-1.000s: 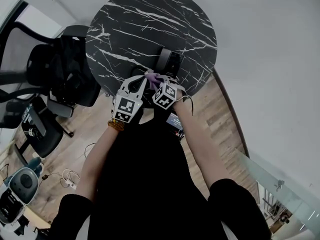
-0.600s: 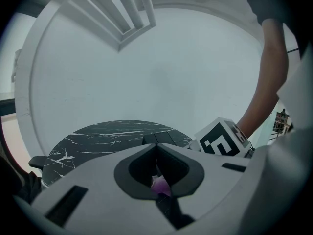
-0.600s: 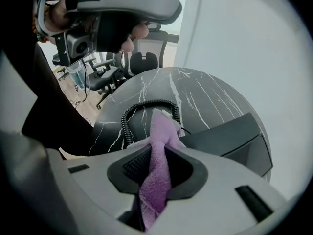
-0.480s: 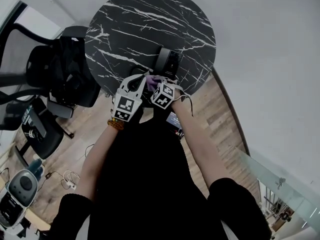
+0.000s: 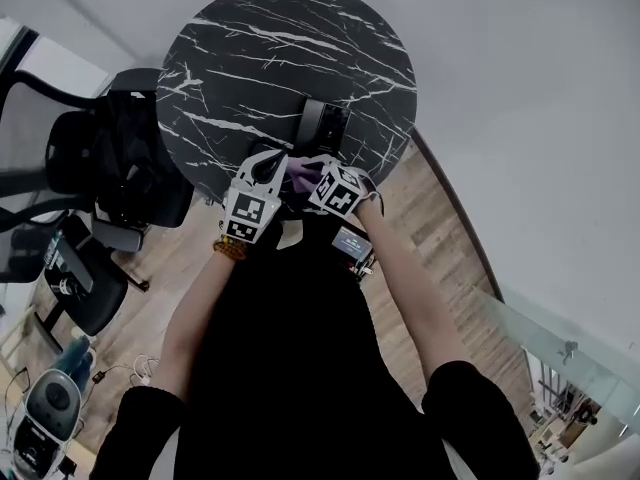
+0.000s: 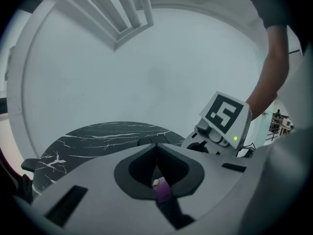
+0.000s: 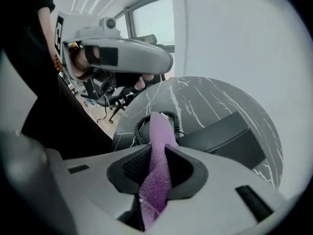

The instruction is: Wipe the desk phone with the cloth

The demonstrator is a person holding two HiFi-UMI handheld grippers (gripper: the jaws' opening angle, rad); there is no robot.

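- My right gripper (image 7: 155, 166) had its jaws closed on the purple cloth (image 7: 159, 131), which stood up between them as a folded strip.
- My left gripper (image 6: 157, 173) was closed too, pinching only a small purple corner of that same cloth at the seam.
- Both grippers sat close together over the near edge of the round marble table (image 5: 250, 58).
- The desk phone (image 7: 227, 136) lay on the table just beyond the cloth, with its coiled cord (image 7: 139, 126) near my right jaws.
- I judged that I was readying the cloth and no wiping had begun. The next move called for carrying the cloth forward onto the phone and pressing lightly, so the phone would not slide.
- The phone was dark on a dark top, so I could not tell its handset from its keypad. The gripper bodies hid how much cloth hung below my jaws.
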